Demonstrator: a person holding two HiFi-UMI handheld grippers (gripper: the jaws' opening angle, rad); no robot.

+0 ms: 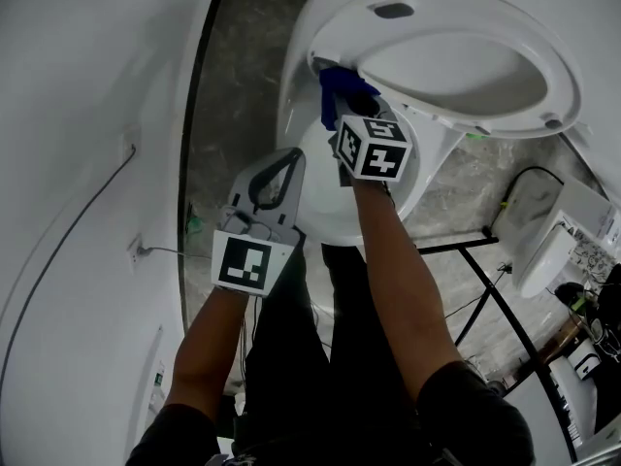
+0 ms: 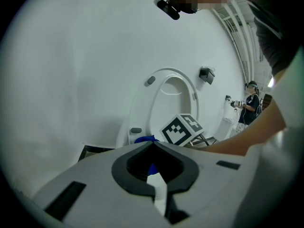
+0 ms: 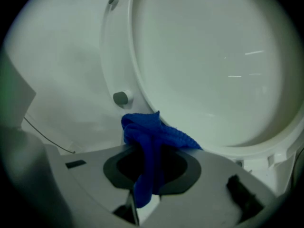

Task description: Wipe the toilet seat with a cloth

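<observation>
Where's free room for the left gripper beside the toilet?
Bare floor strip between wall and toilet bowl; more floor right of the bowl, up to the black frame. Crowded under the raised seat: right gripper and cloth.

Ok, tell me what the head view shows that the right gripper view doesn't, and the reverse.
Only the head view: the person's arms, the left gripper held short of the toilet, the floor and a second toilet. Only the right gripper view: the right gripper with its jaws shut on the cloth, one end hanging down between them. Both: the cloth at the rim of the raised seat.
</observation>
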